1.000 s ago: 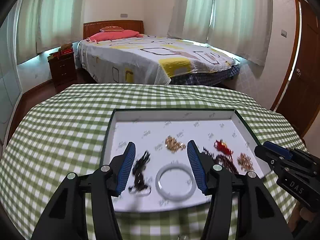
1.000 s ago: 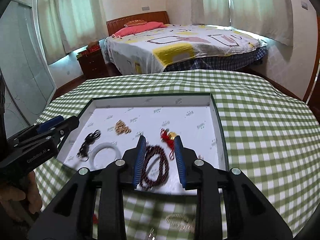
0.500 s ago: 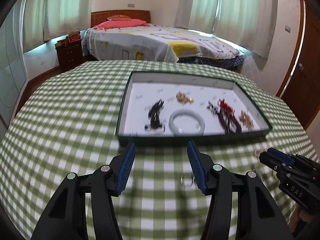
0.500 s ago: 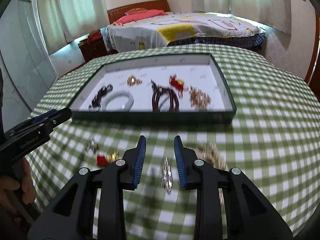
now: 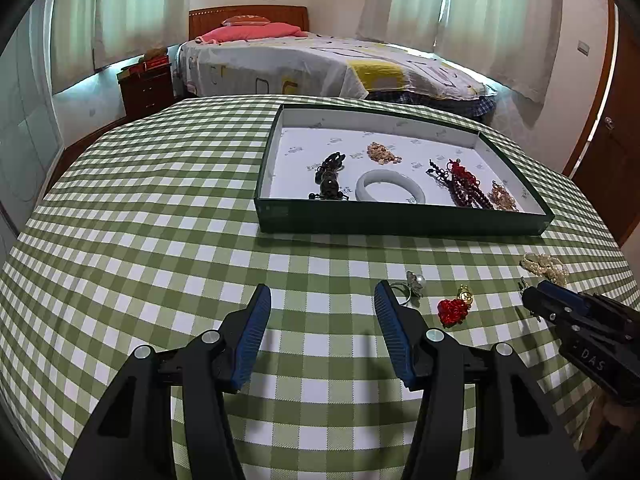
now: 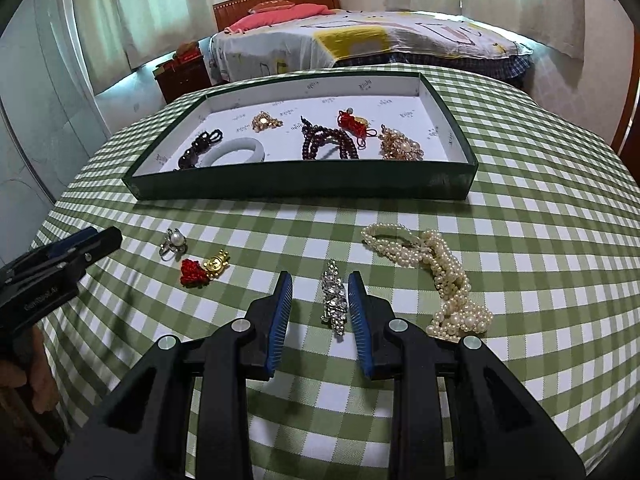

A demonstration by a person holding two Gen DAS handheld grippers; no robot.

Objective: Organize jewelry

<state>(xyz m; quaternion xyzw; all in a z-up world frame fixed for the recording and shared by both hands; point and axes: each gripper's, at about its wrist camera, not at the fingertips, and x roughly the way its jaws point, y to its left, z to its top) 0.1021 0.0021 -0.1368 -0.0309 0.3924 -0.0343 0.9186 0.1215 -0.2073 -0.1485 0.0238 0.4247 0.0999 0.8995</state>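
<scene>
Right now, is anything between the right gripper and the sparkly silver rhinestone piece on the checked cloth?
Nothing visible: the silver rhinestone piece already lies between the right gripper's open fingers, untouched.

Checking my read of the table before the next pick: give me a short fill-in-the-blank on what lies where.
The white bangle lies inside the green ____.
The pearl necklace lies on the checked ____.
The rhinestone piece lies between the jaws of the ____ gripper.

Missing words: tray; tablecloth; right
</scene>
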